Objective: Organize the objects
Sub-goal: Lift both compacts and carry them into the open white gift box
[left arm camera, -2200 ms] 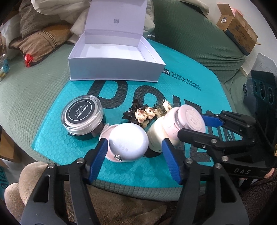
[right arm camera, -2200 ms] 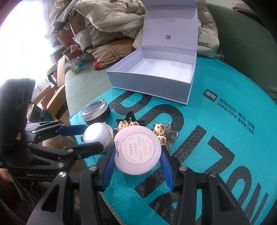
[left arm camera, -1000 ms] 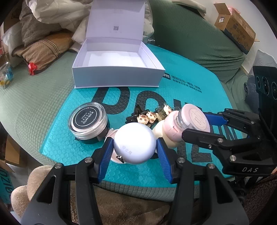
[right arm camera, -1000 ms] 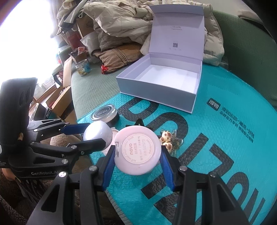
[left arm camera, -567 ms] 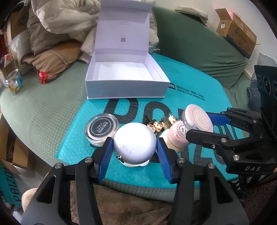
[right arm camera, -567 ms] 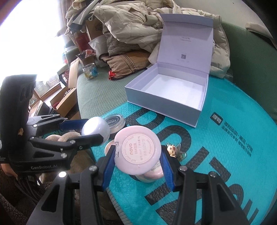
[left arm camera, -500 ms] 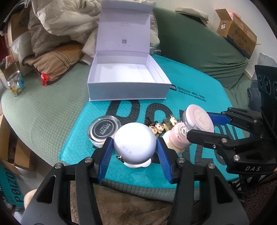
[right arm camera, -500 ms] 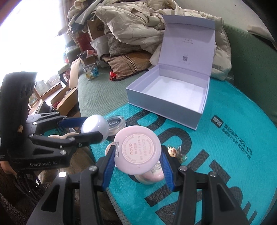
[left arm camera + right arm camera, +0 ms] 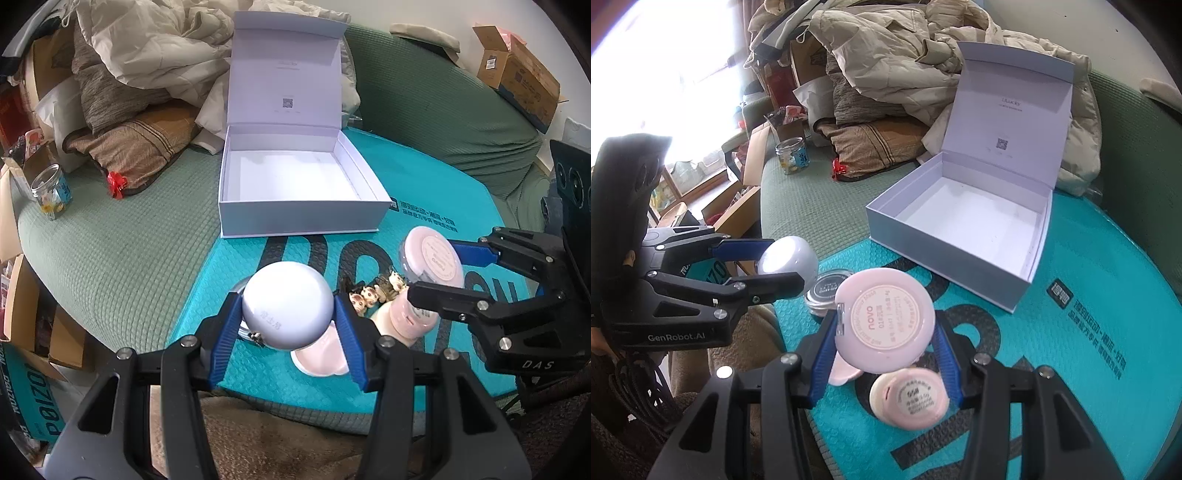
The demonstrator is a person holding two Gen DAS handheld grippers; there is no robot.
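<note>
My left gripper [image 9: 287,314] is shut on a white domed compact [image 9: 284,295], held above the teal mat [image 9: 424,192]. My right gripper [image 9: 885,325] is shut on a round pink compact [image 9: 882,317], also in the air. Each shows in the other view: the left gripper [image 9: 783,263] at the left, the right gripper [image 9: 434,269] at the right. On the mat below lie a pink jar [image 9: 910,398], a flat pink piece [image 9: 321,360], bear hair clips [image 9: 373,291] and a black-lidded jar [image 9: 827,290]. The open white box [image 9: 295,218] stands empty behind them.
A heap of coats and cushions [image 9: 147,74] lies behind the box on the green cover [image 9: 129,251]. A glass jar [image 9: 51,192] stands at the far left. Cardboard boxes [image 9: 517,77] sit at the back right and along the left edge.
Both grippers have risen from the mat with their compacts and drawn nearer the box. The pink jar and the flat pink piece stayed on the mat.
</note>
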